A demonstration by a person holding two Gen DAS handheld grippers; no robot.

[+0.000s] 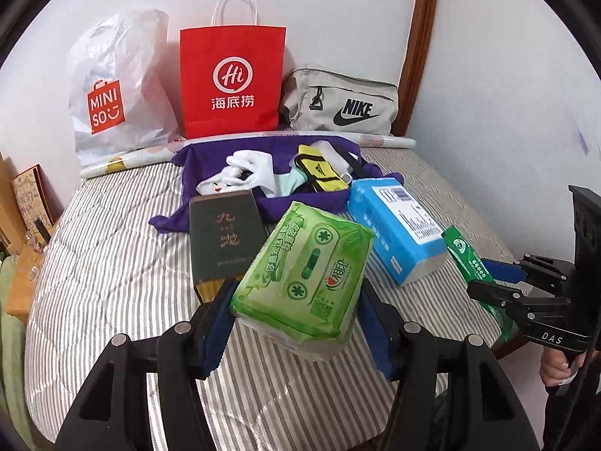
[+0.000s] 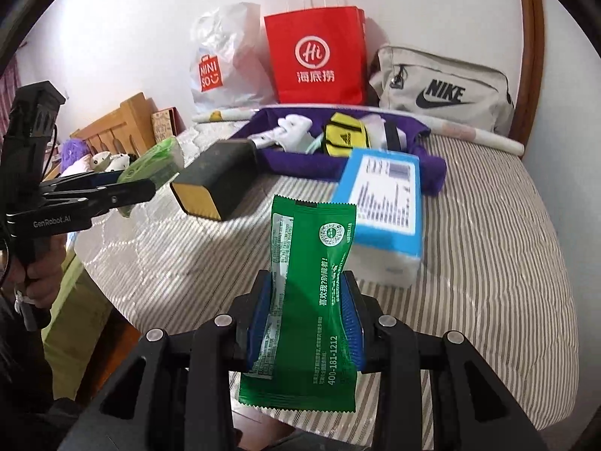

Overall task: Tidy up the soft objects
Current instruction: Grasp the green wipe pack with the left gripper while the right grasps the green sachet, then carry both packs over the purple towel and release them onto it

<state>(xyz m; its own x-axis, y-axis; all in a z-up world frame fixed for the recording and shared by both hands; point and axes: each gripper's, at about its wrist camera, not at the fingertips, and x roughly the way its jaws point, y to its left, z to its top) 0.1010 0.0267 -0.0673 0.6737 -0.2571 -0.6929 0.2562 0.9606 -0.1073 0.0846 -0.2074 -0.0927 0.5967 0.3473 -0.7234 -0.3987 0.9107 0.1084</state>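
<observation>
Green, squashy plastic pack of tissues [image 1: 304,282] sits low in the middle of the left wrist view, pinched by the left gripper [image 1: 296,312], its jaws about half open around it, above the striped bed [image 1: 112,263]. It looks light and soft, so hold its fat middle.

Right wrist view: the right gripper [image 2: 306,312] has its jaws nearly closed on a thin, crinkly dark green packet [image 2: 311,282] at its slippery middle.
</observation>
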